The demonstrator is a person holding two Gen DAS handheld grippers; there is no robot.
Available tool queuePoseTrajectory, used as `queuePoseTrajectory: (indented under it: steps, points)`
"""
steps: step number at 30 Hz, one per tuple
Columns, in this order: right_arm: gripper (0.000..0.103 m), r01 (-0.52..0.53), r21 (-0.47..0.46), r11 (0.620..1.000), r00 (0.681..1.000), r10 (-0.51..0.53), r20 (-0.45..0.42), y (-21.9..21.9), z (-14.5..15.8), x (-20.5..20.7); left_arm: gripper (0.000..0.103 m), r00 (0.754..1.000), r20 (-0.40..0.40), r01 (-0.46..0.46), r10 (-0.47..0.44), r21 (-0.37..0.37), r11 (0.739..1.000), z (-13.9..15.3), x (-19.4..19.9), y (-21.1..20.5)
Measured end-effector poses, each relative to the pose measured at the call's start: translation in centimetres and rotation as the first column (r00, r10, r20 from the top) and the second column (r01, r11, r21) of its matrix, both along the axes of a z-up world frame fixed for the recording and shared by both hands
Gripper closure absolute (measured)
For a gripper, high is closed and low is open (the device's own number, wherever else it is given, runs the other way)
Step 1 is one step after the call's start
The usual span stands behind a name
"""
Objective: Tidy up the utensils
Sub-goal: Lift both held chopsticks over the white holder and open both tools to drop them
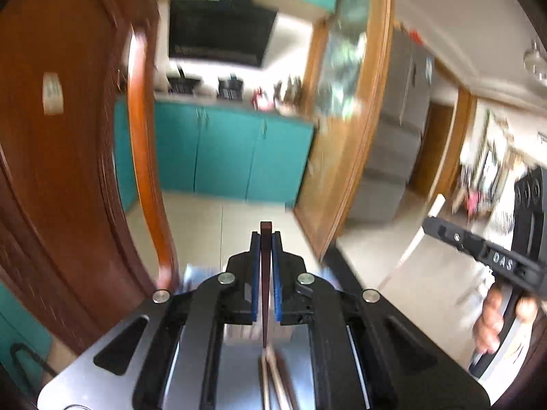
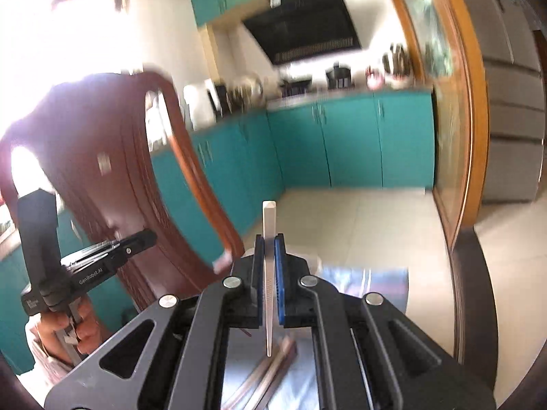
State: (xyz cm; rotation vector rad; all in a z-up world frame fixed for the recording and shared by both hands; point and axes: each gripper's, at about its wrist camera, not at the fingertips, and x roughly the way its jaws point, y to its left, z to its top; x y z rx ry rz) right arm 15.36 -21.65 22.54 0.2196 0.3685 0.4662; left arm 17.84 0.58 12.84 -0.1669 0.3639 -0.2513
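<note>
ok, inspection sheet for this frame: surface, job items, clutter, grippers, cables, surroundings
surface: shiny silver sheet below the grippers, blurred.
job's things: dark brown chopstick clamped in the left gripper; pale chopstick clamped in the right gripper; loose chopsticks lying on the sheet.
clutter: nothing seen.
grippers: both shut on one chopstick each, both raised above the sheet.
cables: nothing seen.
surroundings: wooden chair back, teal cabinets, black range hood, grey fridge, tiled floor.

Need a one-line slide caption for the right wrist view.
Right hand-held gripper clamps a slim white tapered chopstick between blue pads, above loose chopsticks; teal kitchen cabinets behind.
</note>
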Motion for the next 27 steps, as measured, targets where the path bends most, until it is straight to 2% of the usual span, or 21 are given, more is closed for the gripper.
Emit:
queuePoseTrajectory:
  steps: [3, 4, 6, 9, 14, 17, 21, 23, 25, 27]
  points:
    - [0.096, 0.065, 0.087, 0.994, 0.991, -0.074, 0.111, -0.9, 1.1, 0.9, 0.096, 0.994, 0.093, -0.052, 0.062, -0.112, 0.992, 1.9, 0.5, 1.4]
    - [0.096, 0.094, 0.099, 0.991, 0.986, -0.107, 0.131, -1.1, 1.0, 1.3, 0.096, 0.990, 0.105, -0.081, 0.098, -0.159, 0.984, 2.0, 1.0, 2.0]
    - [0.096, 0.162, 0.091, 0.983, 0.976, -0.174, 0.134, -1.0, -0.2, 2.6, 0.096, 0.981, 0.111, -0.135, 0.160, -0.205, 0.969, 1.5, 2.5, 2.5]
    - [0.096, 0.203, 0.038, 0.978, 0.974, -0.206, 0.094, -0.1, -2.9, 5.6, 0.096, 0.977, 0.066, -0.191, 0.205, -0.175, 0.966, -0.6, 4.8, 1.9]
    - [0.096, 0.194, -0.007, 0.981, 0.981, -0.194, -0.006, 1.0, -8.0, 7.7, 0.096, 0.980, -0.030, -0.201, 0.199, -0.186, 0.962, -3.9, 6.9, 2.6]
    - [0.096, 0.181, -0.039, 0.983, 0.983, -0.183, -0.035, 1.9, -9.4, 7.9, 0.096, 0.980, -0.041, -0.199, 0.195, -0.173, 0.965, -4.2, 6.8, 2.6]
    - [0.096, 0.157, -0.105, 0.982, 0.986, -0.161, -0.037, 3.0, -10.2, 7.5, 0.096, 0.976, -0.021, -0.217, 0.216, -0.106, 0.970, -4.6, 6.3, 2.5]
    - [0.091, 0.144, -0.118, 0.983, 0.988, -0.150, -0.043, 3.1, -10.4, 7.7, 0.096, 0.978, -0.028, -0.209, 0.207, -0.084, 0.974, -4.9, 5.7, 2.8]
    - [0.066, 0.138, -0.112, 0.984, 0.989, -0.144, -0.044, 2.5, -10.4, 7.3, 0.096, 0.979, -0.026, -0.203, 0.201, -0.086, 0.975, -5.4, 5.4, 3.0]
    - [0.061, 0.144, -0.079, 0.986, 0.989, -0.147, -0.031, 1.3, -9.7, 6.9, 0.096, 0.982, -0.019, -0.187, 0.186, -0.101, 0.977, -5.6, 4.9, 3.2]
